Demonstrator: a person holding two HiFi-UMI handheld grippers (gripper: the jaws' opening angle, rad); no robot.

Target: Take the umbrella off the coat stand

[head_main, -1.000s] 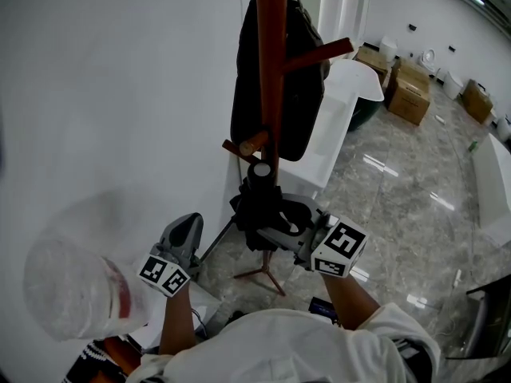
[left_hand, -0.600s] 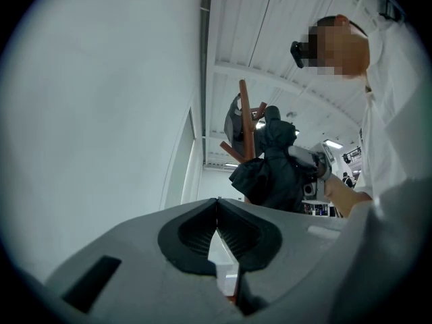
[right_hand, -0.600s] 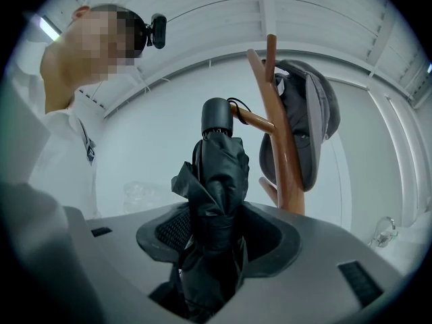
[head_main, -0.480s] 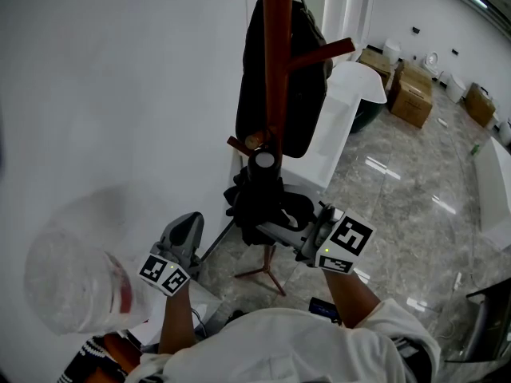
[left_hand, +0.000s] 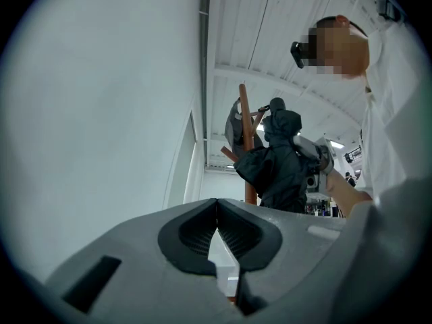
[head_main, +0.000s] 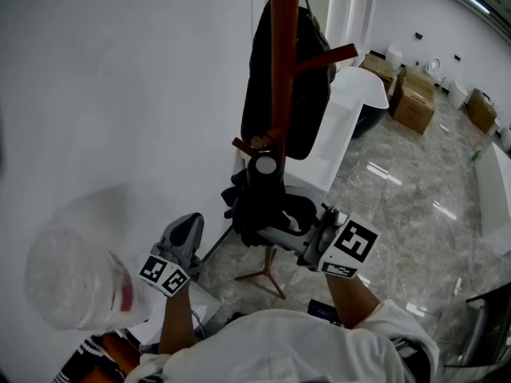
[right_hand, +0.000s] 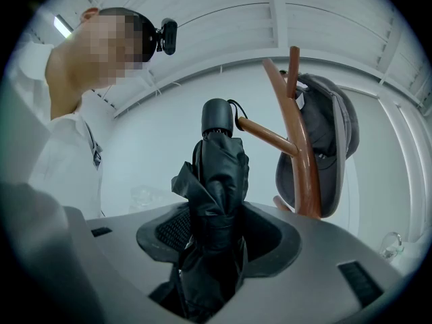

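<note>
Two grippers, one loaded: the right gripper [head_main: 275, 228] is clamped on the folded black umbrella [right_hand: 217, 174].
The umbrella stands upright between its jaws. Its handle cap is above them, just beside the tip of a peg [right_hand: 266, 132] of the coat stand [head_main: 281, 70], which rises just beyond that gripper. Off to its left, the left gripper [head_main: 185, 231] has its jaws together on nothing.

Folded umbrella [head_main: 254, 206] beside coat stand [head_main: 283, 54]
</note>
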